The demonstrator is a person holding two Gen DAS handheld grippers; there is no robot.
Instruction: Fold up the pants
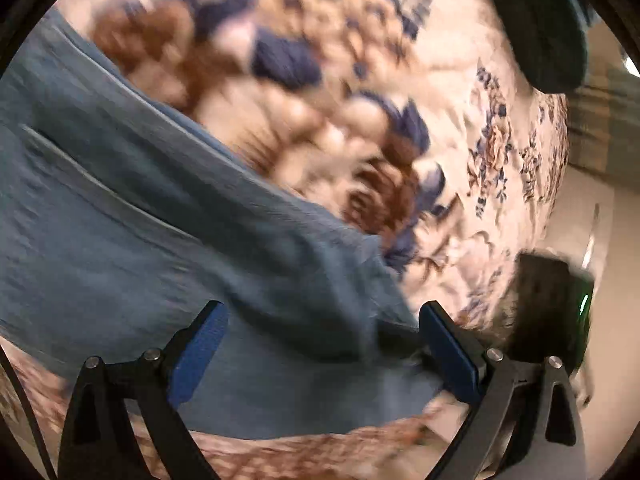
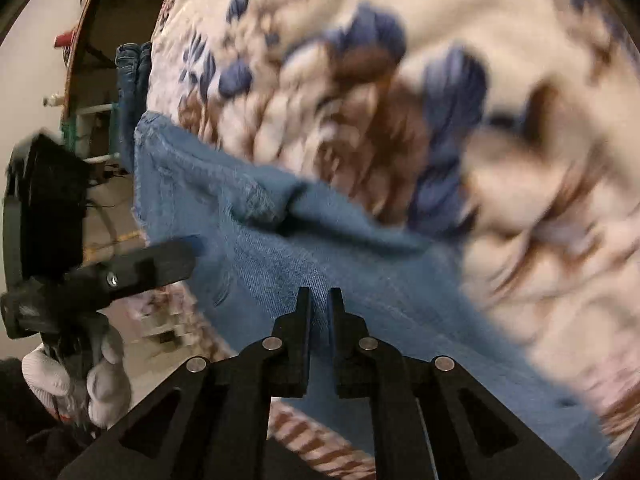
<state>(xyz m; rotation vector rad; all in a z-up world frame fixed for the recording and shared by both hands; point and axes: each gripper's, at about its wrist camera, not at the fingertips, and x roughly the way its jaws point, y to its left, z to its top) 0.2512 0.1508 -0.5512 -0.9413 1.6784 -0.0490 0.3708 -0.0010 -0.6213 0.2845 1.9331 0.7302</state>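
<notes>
Blue denim pants [image 1: 140, 220] lie across a floral bedspread [image 1: 360, 40], running from the left of the left wrist view down to the bottom. My left gripper [image 1: 320, 312] hovers over one end of them, open, its blue pads wide apart with cloth below and between them. In the right wrist view the pants [image 2: 360, 264] rise in a fold toward the camera. My right gripper [image 2: 319, 296] is shut on that denim, which shows in the thin gap between its black fingers. One finger [image 2: 168, 260] of the left gripper reaches in from the left, held by a hand in a white glove [image 2: 100, 380].
The bedspread [image 2: 440, 40] covers a bed whose edge runs near both grippers, with pale floor [image 1: 616, 320] beyond. Another pair of dark jeans [image 2: 132, 76] hangs at the bed's far corner. A dark rounded object [image 1: 552, 32] sits at the upper right.
</notes>
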